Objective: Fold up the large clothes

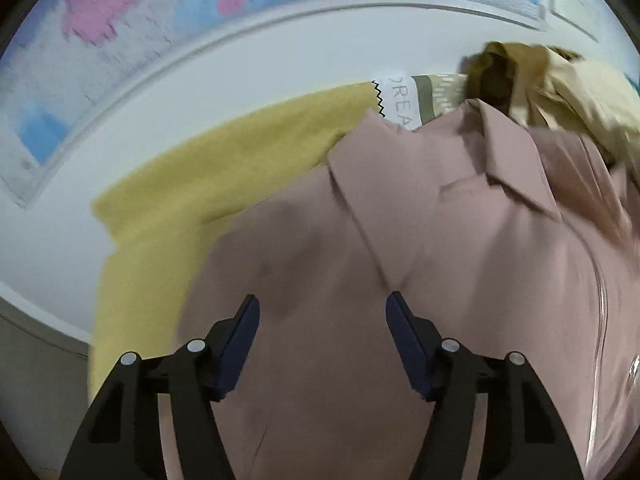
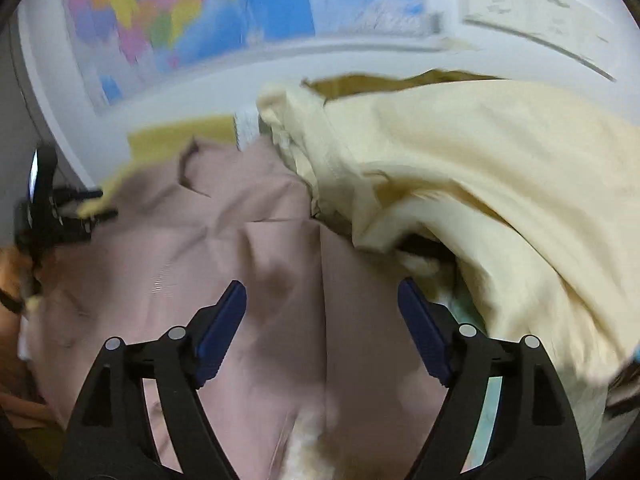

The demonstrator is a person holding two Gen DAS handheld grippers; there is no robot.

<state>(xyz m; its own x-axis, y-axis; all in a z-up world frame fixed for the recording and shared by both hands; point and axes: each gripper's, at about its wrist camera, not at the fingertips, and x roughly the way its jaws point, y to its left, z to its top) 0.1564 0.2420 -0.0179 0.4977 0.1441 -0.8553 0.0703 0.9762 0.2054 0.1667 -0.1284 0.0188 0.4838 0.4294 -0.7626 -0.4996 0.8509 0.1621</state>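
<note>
Clothes lie in a loose heap on a white table (image 1: 280, 60), and the biggest piece on top is a dusty-pink garment (image 1: 400, 280) spread across the middle. It appears to have been laid out as the piece to fold: its collar or lapel flaps point toward the far side and a long seam runs down its centre in the right wrist view. Beneath it at the left a mustard-yellow cloth (image 1: 200, 184) pokes out, flat on the table, with its edge well short of the table's curved rim. On the right a cream garment (image 2: 480, 168) is bunched up and overlaps the pink one's right side; it will probably need to be cleared before that side can be folded over. A pale printed piece (image 1: 400, 96) with black letters peeks out between the yellow and cream cloths.

Bare white table shows beyond the yellow cloth, toward the wall with its coloured map (image 2: 192, 16), so the far and left sides offer room for moving; the right is crowded.

Above the pink fabric, the left gripper (image 1: 322, 308) hangs with its fingers spread and nothing between them. The right gripper (image 2: 322, 294) is likewise spread, its pads (image 2: 222, 320) clear of the cloth, poised over the central seam, the right pad close to the cream garment's edge. At the left edge of the right wrist view the other gripper's black frame appears beside the yellow cloth.
</note>
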